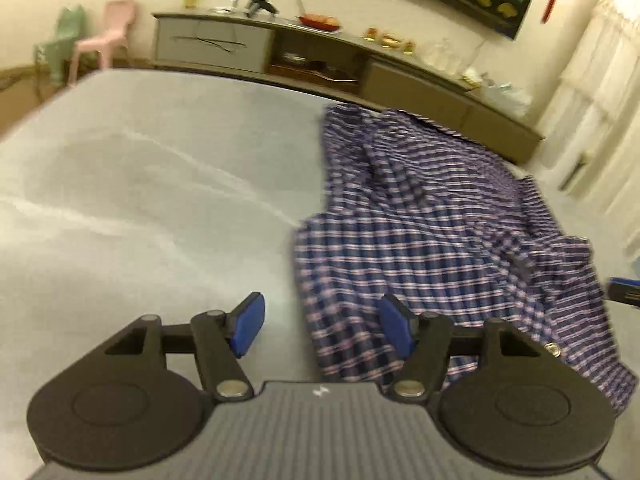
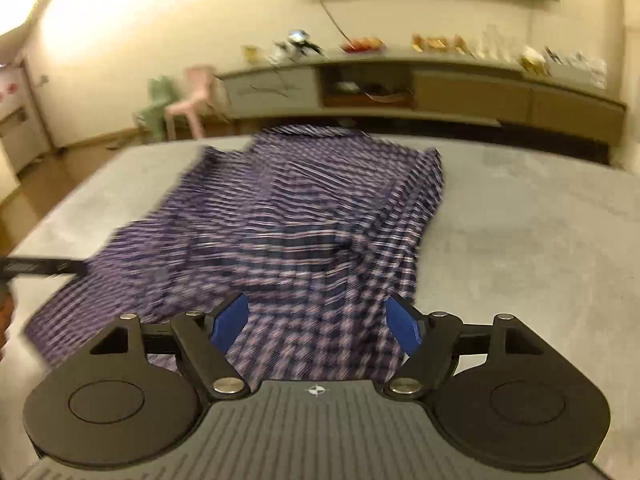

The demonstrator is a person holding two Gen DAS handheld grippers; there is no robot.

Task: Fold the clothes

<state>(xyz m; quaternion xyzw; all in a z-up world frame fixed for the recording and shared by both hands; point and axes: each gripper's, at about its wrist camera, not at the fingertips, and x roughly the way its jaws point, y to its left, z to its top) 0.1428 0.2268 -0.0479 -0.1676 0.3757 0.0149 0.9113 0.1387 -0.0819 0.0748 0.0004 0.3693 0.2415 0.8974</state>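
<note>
Both grippers, left (image 1: 322, 326) and right (image 2: 316, 326), fingers released, nothing gripped. Shirt (image 2: 288, 216) lies rumpled on desk (image 2: 520, 240); risk: folding creases in.

Grey bed (image 1: 140, 200), plaid shirt (image 1: 420, 220) rumpled on it

Bare grey table (image 1: 140, 200) left of the rumpled plaid shirt (image 1: 420, 220) (sideboard (image 1: 360, 68) stands beyond).

One plaid garment (image 2: 288, 232); two grippers: left (image 1: 322, 326), right (image 2: 318, 324); two plastic chairs: pink (image 1: 106, 38), green (image 1: 60, 44); one sideboard (image 1: 320, 60).
</note>
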